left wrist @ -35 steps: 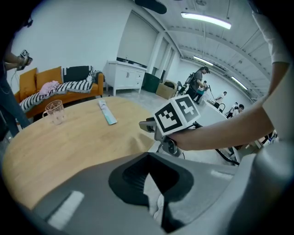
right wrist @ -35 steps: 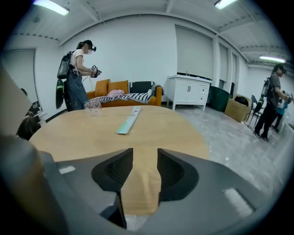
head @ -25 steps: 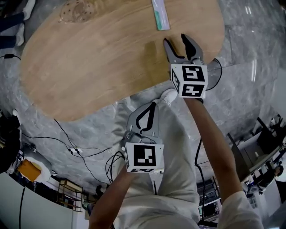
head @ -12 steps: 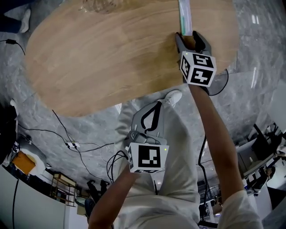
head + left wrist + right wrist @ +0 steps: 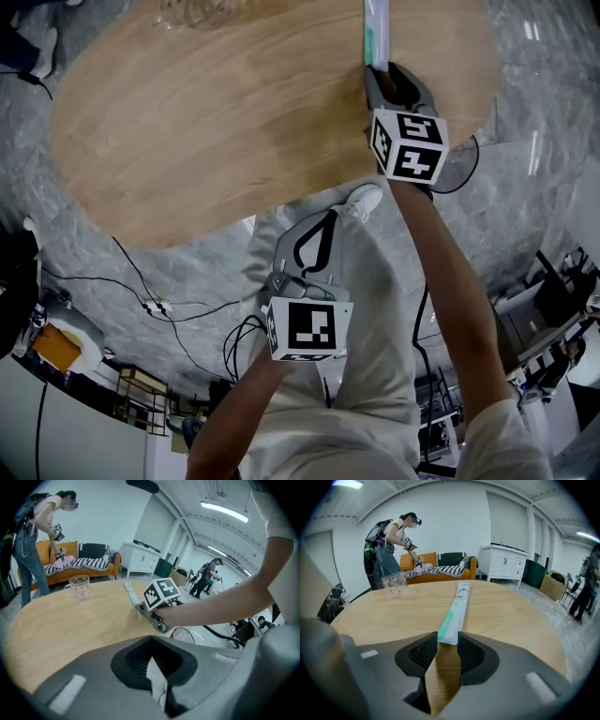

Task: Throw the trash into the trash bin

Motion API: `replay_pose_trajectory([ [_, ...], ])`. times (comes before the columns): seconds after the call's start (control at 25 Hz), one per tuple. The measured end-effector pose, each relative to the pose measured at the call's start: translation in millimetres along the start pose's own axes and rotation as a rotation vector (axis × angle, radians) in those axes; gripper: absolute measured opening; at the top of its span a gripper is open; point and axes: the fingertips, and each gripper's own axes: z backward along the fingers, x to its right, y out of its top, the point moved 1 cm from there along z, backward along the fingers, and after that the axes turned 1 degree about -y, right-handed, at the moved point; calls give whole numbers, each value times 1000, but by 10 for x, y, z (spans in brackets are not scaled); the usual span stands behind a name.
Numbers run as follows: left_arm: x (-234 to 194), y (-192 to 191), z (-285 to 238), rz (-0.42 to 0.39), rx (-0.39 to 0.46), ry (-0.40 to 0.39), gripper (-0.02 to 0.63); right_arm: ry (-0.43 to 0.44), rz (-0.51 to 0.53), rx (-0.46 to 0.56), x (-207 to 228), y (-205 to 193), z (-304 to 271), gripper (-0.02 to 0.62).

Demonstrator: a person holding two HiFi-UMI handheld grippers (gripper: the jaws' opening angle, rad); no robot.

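Trash in this scene is one long, narrow green-and-white packet (image 5: 375, 28), lying flat on the far part of the oval wooden bench (image 5: 206, 122) with its length running away from the person. The right gripper (image 5: 386, 77) is extended over the bench edge and angled downward, with the packet's near end between its jaws. In the right gripper view the jaws have just been closing, and the pads now stand against both long edges of that near end (image 5: 449, 637). The packet stays flat on the wood, and the rest of it reaches ahead toward the bench's far side. The left gripper (image 5: 319, 230) is held back from the bench, low in front of the person's light trousers (image 5: 375, 328) and well apart from the packet. In the left gripper view its jaws meet at the tips with nothing between them, and only trouser cloth shows through the gap behind them (image 5: 154, 677). A clear drinking glass (image 5: 395, 584) stands upright on the bench, far left of the packet and apart from it. The bench stands on a grey marbled floor (image 5: 525, 112), where thin cables (image 5: 159, 309) trail below its near edge. Beyond the bench, the right gripper view shows an orange sofa (image 5: 440, 564), a white cabinet (image 5: 506, 562) and a standing person (image 5: 391, 541) beside the sofa.
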Motion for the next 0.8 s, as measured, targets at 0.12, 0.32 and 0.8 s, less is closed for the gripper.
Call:
replay_pose_trajectory([
  [0.12,37,-28,-9,-8,-5,-6,0,-2,24,18,37,-28,135,158],
  [0.32,162,-36,-71,-34,-14,-21,0,-6,34,32,165,-127,362,156],
  [0.8,854,-77,-356,-142,-41,-87,0,-86,-49,77,875,-539,1104,156],
])
